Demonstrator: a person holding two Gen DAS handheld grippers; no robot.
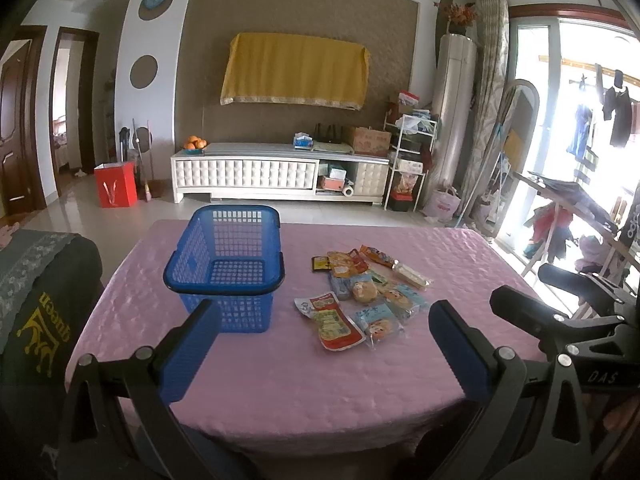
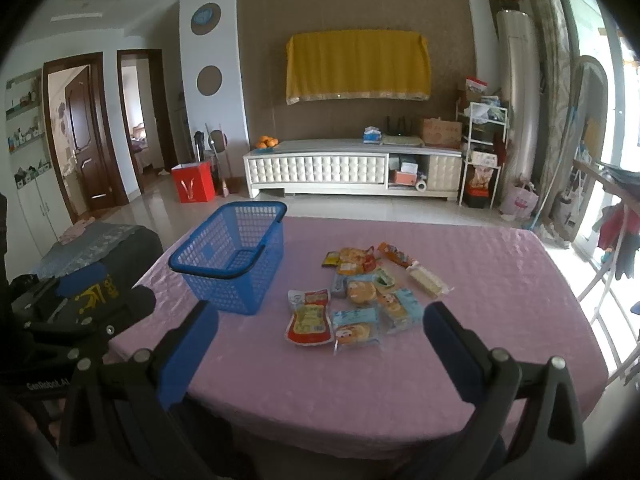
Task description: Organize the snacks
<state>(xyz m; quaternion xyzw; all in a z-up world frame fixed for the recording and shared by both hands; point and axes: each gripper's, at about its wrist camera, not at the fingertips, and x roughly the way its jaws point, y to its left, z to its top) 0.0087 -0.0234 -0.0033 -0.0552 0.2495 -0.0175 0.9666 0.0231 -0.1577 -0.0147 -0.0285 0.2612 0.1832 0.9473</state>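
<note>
An empty blue plastic basket stands on the pink tablecloth, left of a pile of several snack packets. The nearest packets are a red-and-white pouch and a blue cake packet. My left gripper is open and empty, held above the table's near edge. The basket, the snack pile and the tablecloth also show in the right wrist view. My right gripper is open and empty, also short of the snacks.
A dark chair back with a grey cloth stands left of the table. The right gripper's black body shows at the right of the left wrist view. A white TV cabinet and a red box stand across the floor.
</note>
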